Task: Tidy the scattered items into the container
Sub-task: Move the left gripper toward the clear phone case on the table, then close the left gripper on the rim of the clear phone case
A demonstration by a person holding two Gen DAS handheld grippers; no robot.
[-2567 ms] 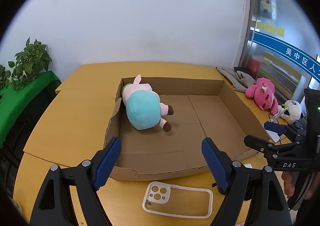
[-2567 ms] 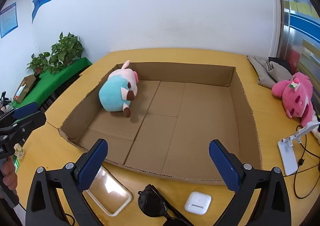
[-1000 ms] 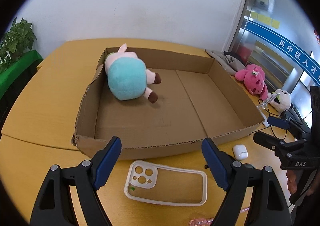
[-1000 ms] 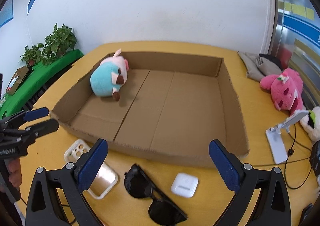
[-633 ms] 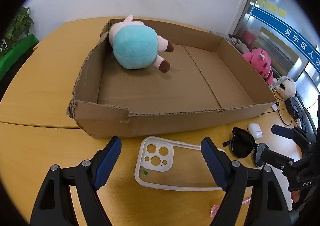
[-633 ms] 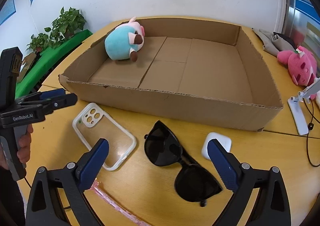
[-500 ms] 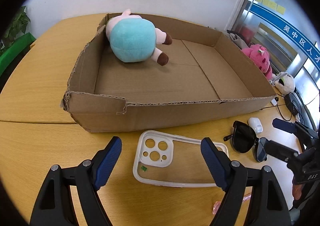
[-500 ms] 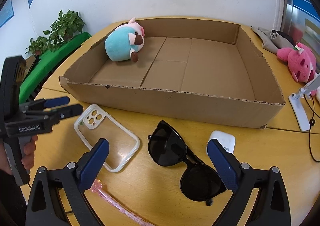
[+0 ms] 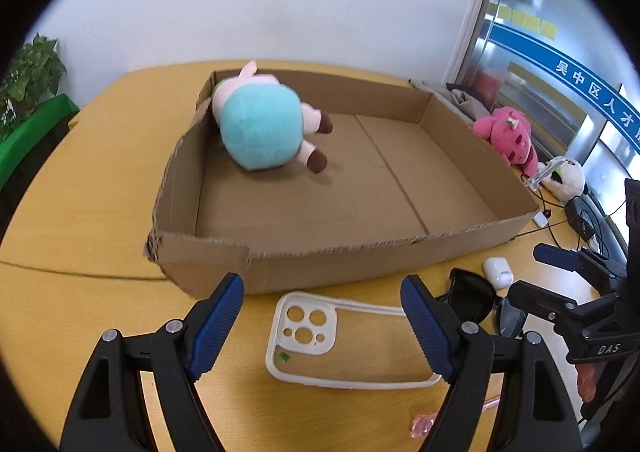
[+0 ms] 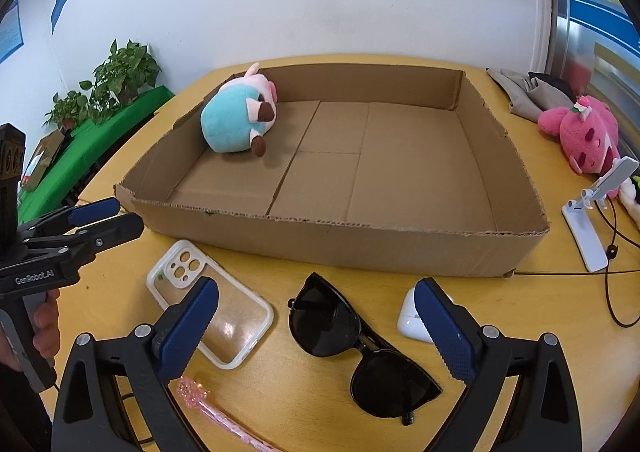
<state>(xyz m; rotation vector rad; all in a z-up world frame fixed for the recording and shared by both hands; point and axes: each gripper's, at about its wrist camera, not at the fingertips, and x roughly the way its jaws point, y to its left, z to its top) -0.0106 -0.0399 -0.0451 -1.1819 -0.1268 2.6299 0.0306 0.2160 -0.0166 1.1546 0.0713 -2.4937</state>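
Observation:
A shallow cardboard box (image 9: 320, 260) (image 10: 328, 242) lies on the yellow table, with a teal and pink plush (image 9: 260, 132) (image 10: 236, 124) in its far left corner. In front of the box lie a clear phone case (image 9: 344, 340) (image 10: 224, 312), black sunglasses (image 10: 352, 348) (image 9: 468, 300), a white earbud case (image 10: 412, 318) (image 9: 498, 272) and a pink pen (image 10: 208, 408). My left gripper (image 9: 324, 324) is open and empty, just above the phone case. My right gripper (image 10: 316, 328) is open and empty, over the sunglasses.
A pink plush (image 10: 580, 136) (image 9: 512, 132), a white plush (image 9: 564, 178), a white phone stand (image 10: 592, 220) with black cables and folded grey cloth (image 10: 528, 92) lie right of the box. Potted plants (image 10: 120, 76) on a green surface stand off the table's left.
Both grippers pulled back from over the box and lowered toward the table's near edge. The phone case, sunglasses, earbud case and pen came into view. Both stayed open.

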